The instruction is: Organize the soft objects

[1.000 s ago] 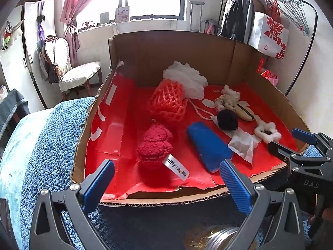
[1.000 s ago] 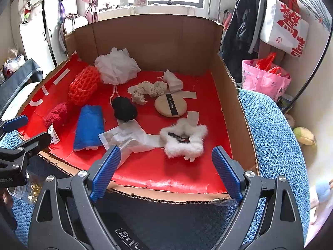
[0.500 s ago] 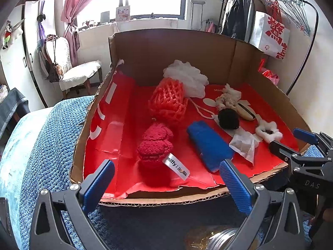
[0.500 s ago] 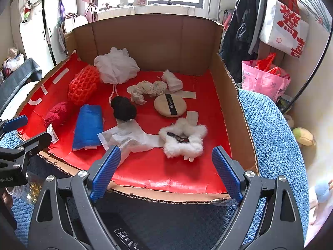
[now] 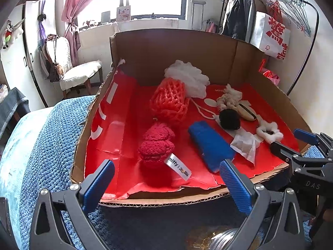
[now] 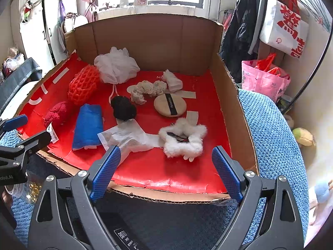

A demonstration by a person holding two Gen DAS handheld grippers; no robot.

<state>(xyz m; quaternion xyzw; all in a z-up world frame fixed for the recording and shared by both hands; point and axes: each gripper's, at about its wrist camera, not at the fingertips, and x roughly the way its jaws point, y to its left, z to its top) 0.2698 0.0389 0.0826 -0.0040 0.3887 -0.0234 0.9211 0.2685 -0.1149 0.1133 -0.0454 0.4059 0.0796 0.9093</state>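
Observation:
A cardboard tray (image 5: pixel 179 200) (image 6: pixel 233 95) with a red lining holds soft things: a red knitted toy with a tag (image 5: pixel 157 143) (image 6: pixel 58 112), an orange net sponge (image 5: pixel 169 100) (image 6: pixel 83 85), a white mesh pouf (image 5: pixel 187 79) (image 6: pixel 116 64), a blue folded cloth (image 5: pixel 210 145) (image 6: pixel 88 127), a black pompom (image 5: pixel 230 118) (image 6: pixel 123 108), a beige puff (image 6: pixel 169 105), a white fluffy scrunchie (image 5: pixel 269 130) (image 6: pixel 183 137) and a clear bag (image 6: pixel 124 135). My left gripper (image 5: pixel 166 182) is open and empty before the tray's near edge. My right gripper (image 6: pixel 165 170) is open and empty there too.
The tray lies on a blue knitted blanket (image 5: pixel 41 137) (image 6: pixel 268 125). A glass jar (image 5: pixel 220 239) stands below the left gripper. A chair (image 5: pixel 79 73) stands at the back left, a clothes rack with bags (image 6: pixel 281 20) at the right.
The left gripper has drawn back slightly, so the tray sits a little farther away. The right gripper has barely moved. Nothing was grasped.

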